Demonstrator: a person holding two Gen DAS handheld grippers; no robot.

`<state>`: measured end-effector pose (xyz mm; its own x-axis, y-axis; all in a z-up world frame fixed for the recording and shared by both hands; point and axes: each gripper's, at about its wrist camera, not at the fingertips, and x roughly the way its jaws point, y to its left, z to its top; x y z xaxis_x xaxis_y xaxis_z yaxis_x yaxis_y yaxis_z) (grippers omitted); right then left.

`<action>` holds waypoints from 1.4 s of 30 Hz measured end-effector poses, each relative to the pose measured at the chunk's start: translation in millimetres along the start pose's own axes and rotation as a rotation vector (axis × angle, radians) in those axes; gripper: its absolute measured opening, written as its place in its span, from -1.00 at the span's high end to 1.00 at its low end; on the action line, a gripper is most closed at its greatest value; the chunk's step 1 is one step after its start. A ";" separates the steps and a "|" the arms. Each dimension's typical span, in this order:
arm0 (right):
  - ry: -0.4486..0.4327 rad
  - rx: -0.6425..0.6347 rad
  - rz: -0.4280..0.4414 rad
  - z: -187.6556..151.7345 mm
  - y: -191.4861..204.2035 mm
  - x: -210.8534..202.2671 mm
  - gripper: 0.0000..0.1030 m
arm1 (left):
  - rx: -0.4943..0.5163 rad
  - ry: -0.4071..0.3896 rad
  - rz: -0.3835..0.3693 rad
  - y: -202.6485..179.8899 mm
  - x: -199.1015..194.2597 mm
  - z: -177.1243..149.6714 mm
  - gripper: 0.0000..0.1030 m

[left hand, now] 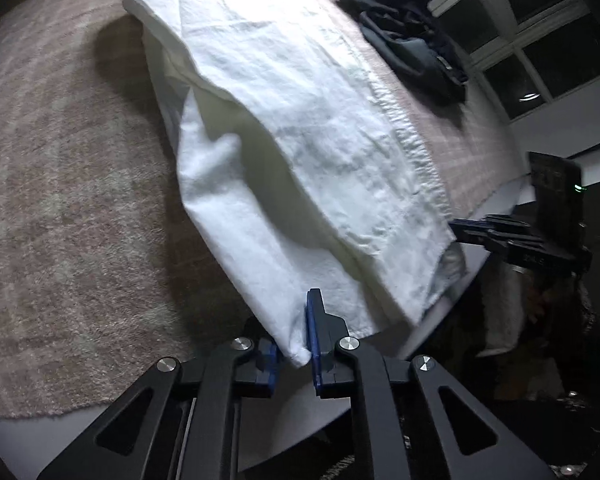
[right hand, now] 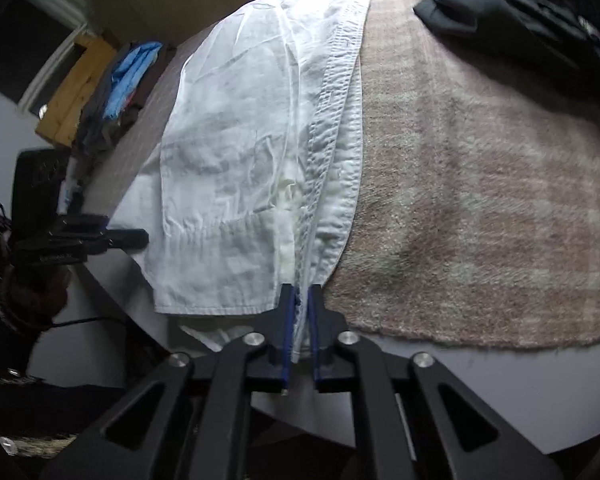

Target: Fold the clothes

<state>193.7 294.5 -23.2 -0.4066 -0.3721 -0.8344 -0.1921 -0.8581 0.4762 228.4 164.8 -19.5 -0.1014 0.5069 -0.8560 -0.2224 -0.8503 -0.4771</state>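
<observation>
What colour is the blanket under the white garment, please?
The blanket is pinkish-beige with a pale plaid, clearest in the right wrist view.

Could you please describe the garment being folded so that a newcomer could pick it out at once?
Start from the pinkish checked blanket that covers the surface. Along it lies a long white garment, its near end pinched by both the left tongs and the right tongs. It is the only white piece; the other clothes, heaped at the far side, are dark.

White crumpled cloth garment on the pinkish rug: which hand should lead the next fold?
Probably both: left tongs and right tongs each pinch a near corner of the white crumpled cloth garment. Neither looks better placed.
</observation>
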 end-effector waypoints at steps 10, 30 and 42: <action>0.045 0.039 -0.092 -0.5 3.1 1.5 0.40 | 0.043 0.054 -0.067 5.8 0.8 8.0 0.82; -0.108 0.282 0.154 28.6 3.6 -65.4 0.92 | 0.172 0.015 -0.320 -1.9 -52.9 62.6 0.90; -0.121 0.302 0.264 112.4 -5.2 -57.2 0.92 | 0.089 -0.093 -0.297 27.9 -72.8 118.5 0.90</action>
<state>117.6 360.0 53.3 -0.5753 -0.5059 -0.6428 -0.3135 -0.5895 0.7445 114.7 120.9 53.1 -0.1063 0.7455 -0.6580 -0.3394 -0.6492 -0.6807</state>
